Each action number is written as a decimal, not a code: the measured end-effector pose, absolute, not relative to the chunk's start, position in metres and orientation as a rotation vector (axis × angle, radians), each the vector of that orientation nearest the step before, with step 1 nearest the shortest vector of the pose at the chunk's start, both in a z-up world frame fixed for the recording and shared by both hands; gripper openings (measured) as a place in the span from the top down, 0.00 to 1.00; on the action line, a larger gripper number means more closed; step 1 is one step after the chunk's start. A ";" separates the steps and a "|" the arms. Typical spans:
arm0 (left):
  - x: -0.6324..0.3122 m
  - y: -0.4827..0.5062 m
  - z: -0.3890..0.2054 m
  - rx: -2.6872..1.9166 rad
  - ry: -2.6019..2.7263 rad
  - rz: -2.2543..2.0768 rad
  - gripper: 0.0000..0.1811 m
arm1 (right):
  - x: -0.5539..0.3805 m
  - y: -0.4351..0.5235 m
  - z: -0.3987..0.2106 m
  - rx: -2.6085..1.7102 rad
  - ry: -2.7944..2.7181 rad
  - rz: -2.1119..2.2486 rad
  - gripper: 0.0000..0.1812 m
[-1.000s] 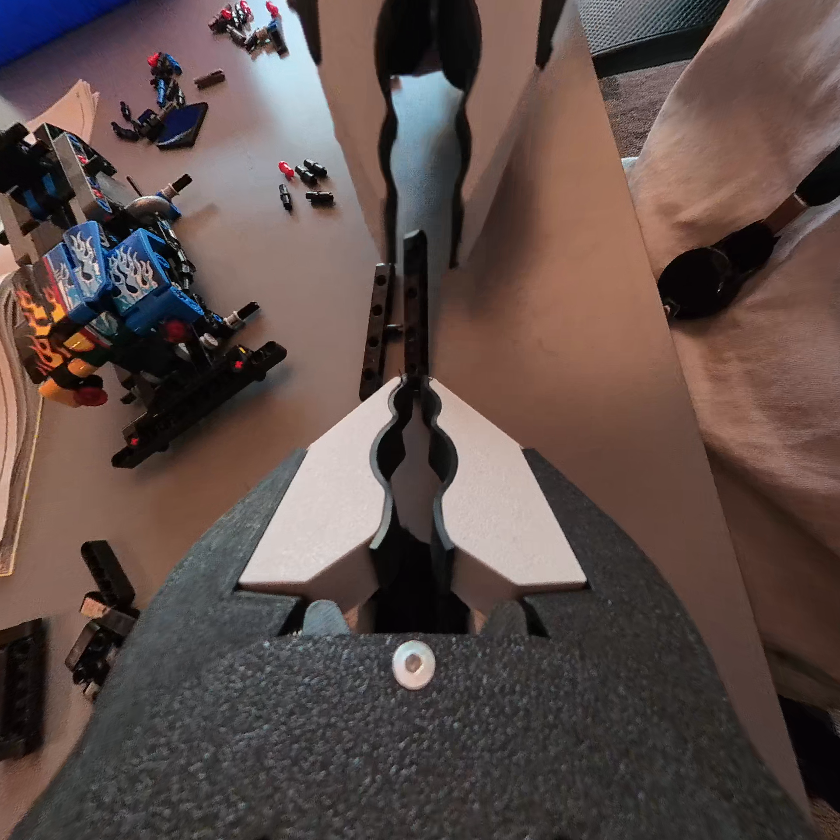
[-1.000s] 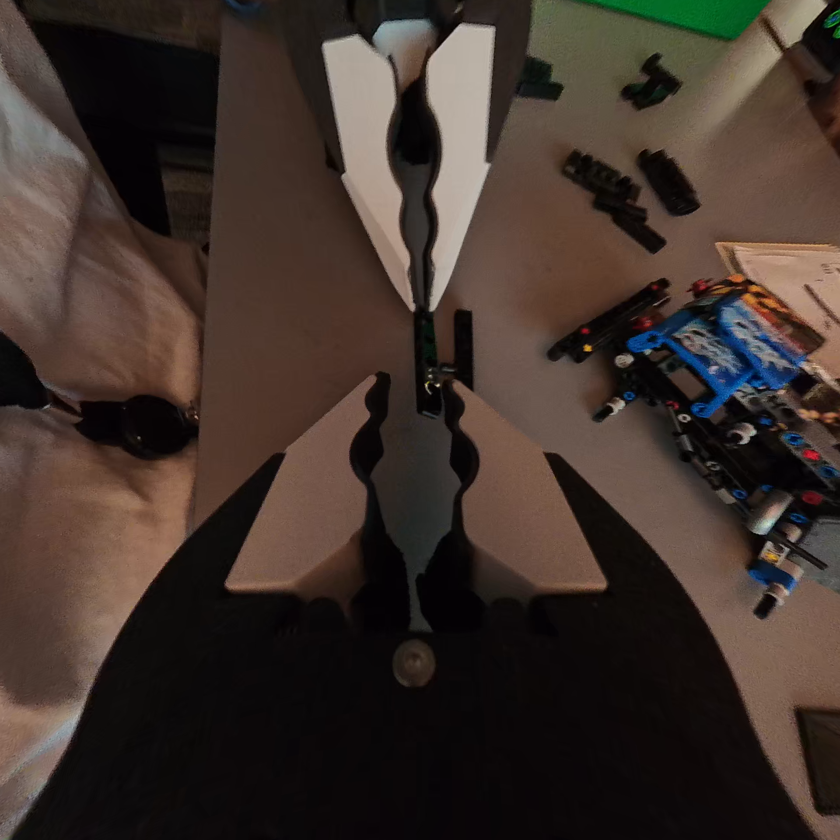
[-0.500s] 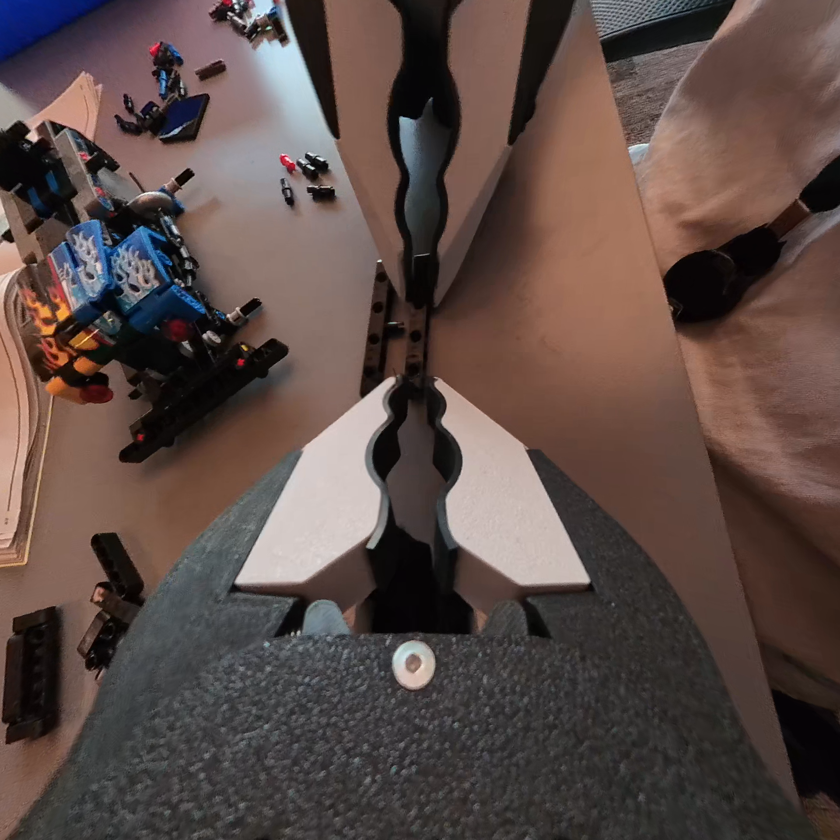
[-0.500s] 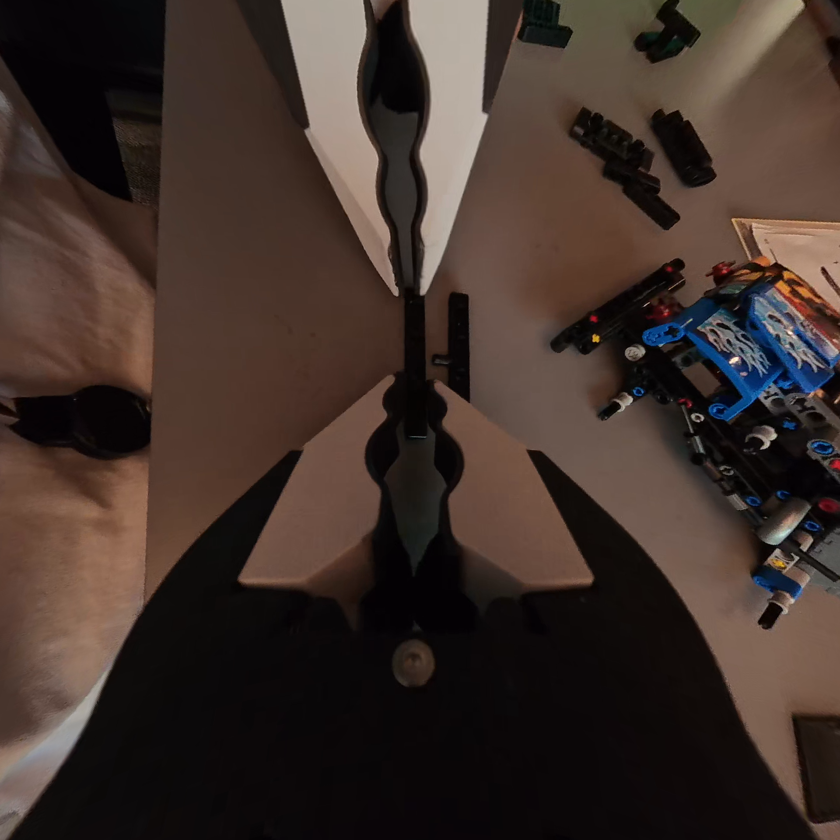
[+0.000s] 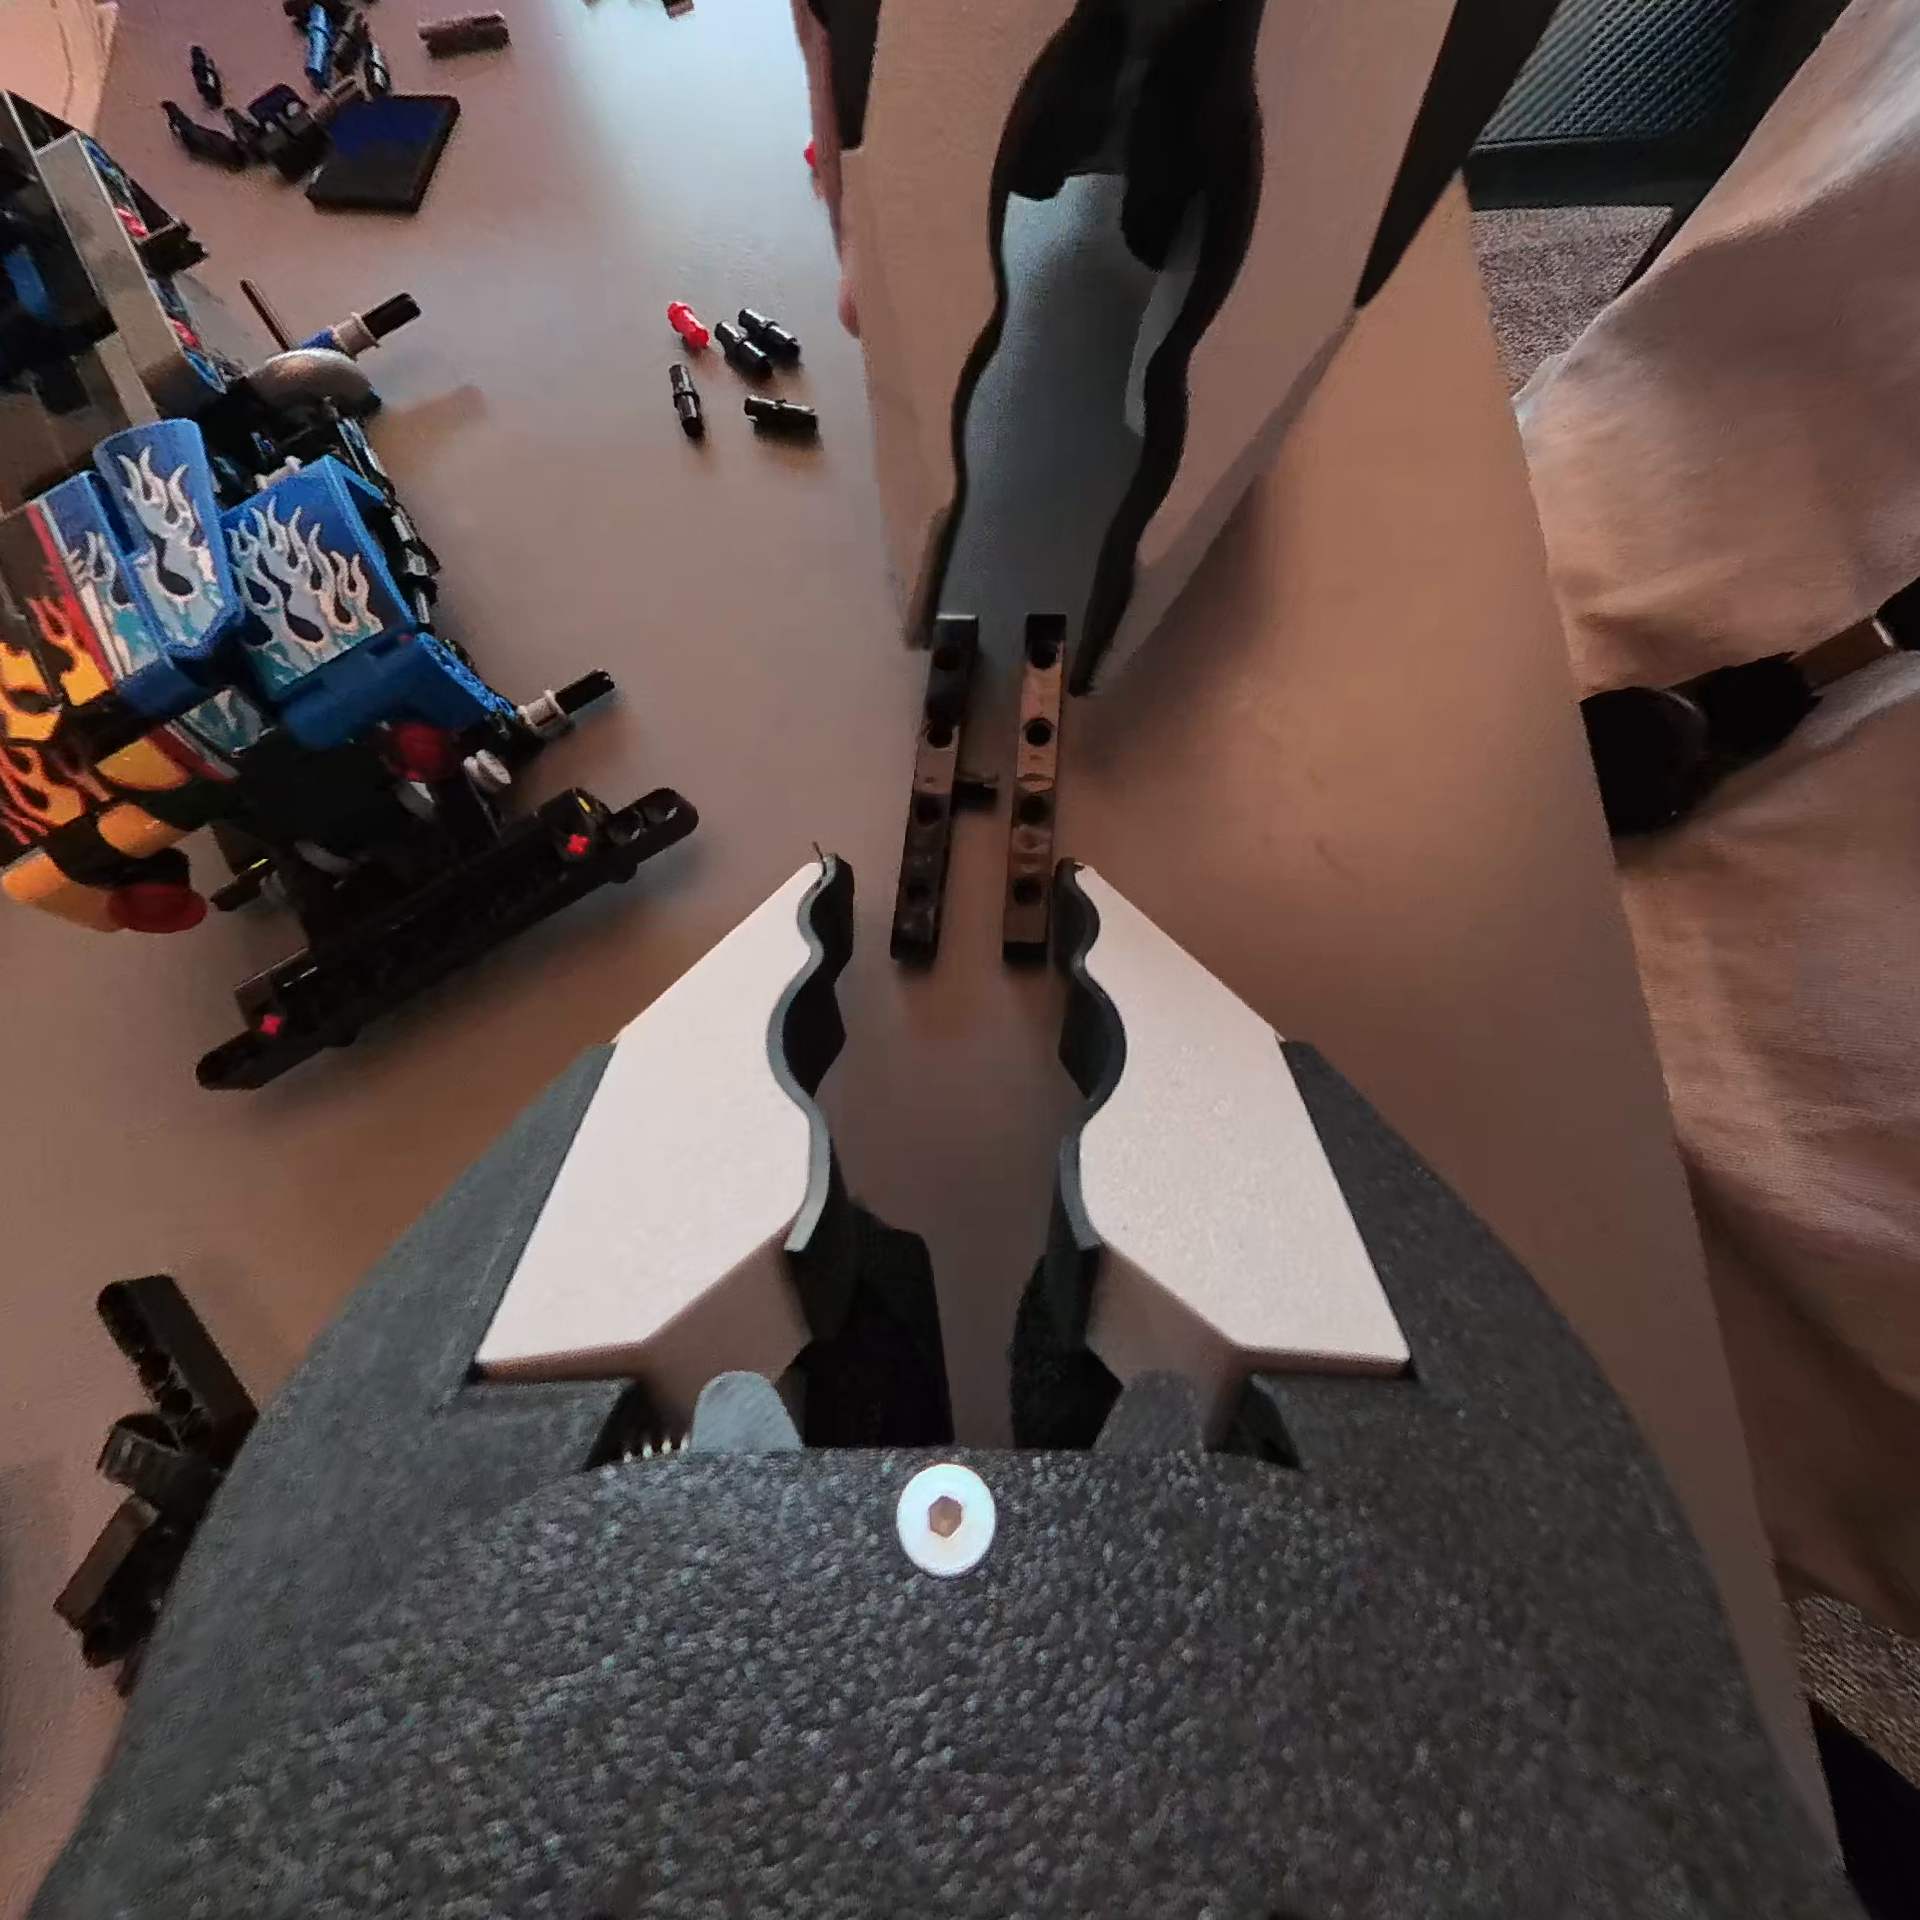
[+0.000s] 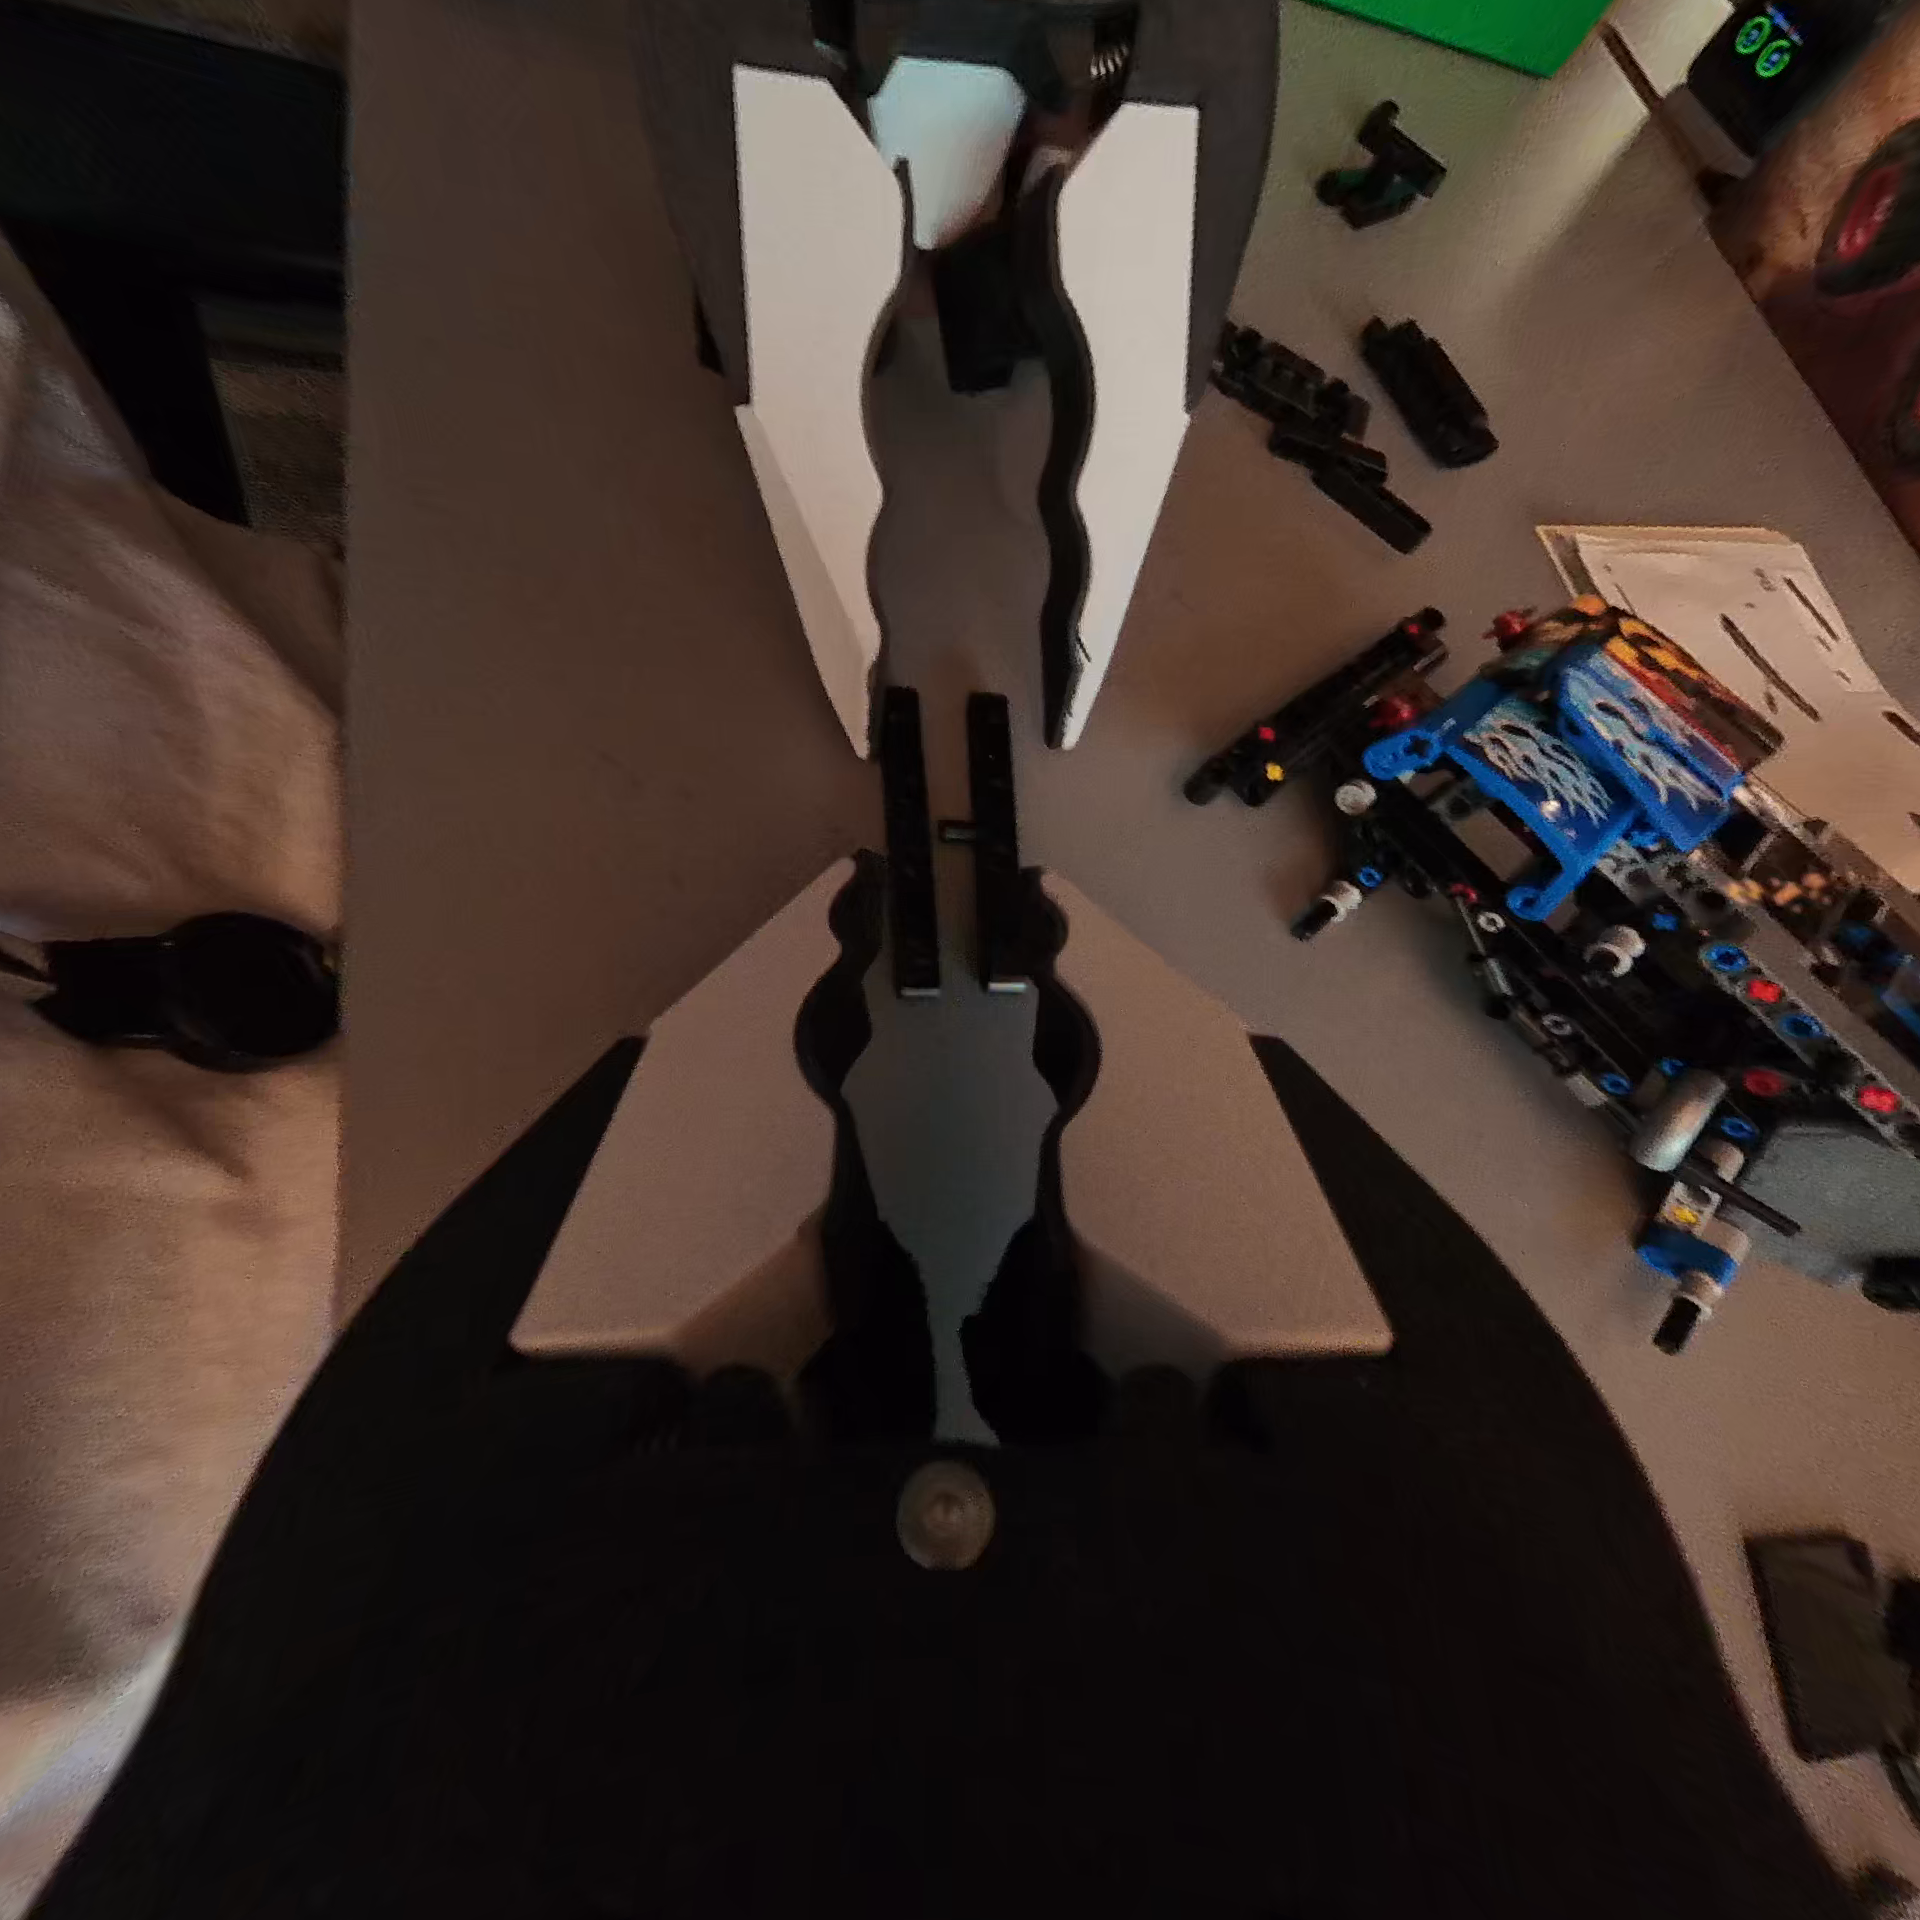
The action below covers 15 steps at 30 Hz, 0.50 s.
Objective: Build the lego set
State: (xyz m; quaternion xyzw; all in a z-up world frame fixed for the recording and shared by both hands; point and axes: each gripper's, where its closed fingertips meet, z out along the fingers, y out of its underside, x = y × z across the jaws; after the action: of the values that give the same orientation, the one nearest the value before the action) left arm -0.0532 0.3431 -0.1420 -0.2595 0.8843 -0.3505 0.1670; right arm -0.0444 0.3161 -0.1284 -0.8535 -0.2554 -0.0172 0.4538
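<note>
Currently: table [image 5: 1299,727] bearing model [image 5: 312,665], loose pins [image 5: 743,364], two beams [image 5: 982,790] parallel, joined by one pin [image 5: 974,792]. Left gripper [image 5: 951,883] wide, straddling near beam ends; right gripper [image 6: 951,883] wide over far ends. Risk: uneven squeeze, skewed beams, popped pin.

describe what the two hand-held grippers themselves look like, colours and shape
Both match. Left hand-held gripper: rough black speckled body, a silver hex screw at centre, two pale wedge-shaped fingers with wavy black inner pads. Right hand-held gripper looks the same, darker in shadow. No cables visible.
</note>
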 end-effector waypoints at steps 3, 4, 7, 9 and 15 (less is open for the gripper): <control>-0.054 0.340 -0.143 -0.736 2.538 -1.019 0.82 | -0.036 0.318 -0.136 -2.136 -0.603 -0.053 0.82; -0.054 0.339 -0.143 -0.736 2.543 -1.024 0.83 | -0.035 0.318 -0.138 -2.150 -0.601 -0.040 0.82; -0.055 0.338 -0.143 -0.737 2.545 -1.034 0.85 | -0.034 0.319 -0.138 -2.158 -0.598 -0.029 0.84; -0.054 0.338 -0.143 -0.741 2.546 -1.042 0.85 | -0.036 0.319 -0.141 -2.171 -0.610 -0.015 0.84; -0.055 0.337 -0.144 -0.745 2.551 -1.054 0.87 | -0.038 0.318 -0.141 -2.176 -0.617 0.006 0.84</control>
State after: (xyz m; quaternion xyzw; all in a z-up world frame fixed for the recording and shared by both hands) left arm -0.0546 0.3369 -0.1436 -0.2580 0.8834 -0.3649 0.1410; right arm -0.0376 0.3184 -0.1415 -0.8706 -0.2467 0.0023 0.4257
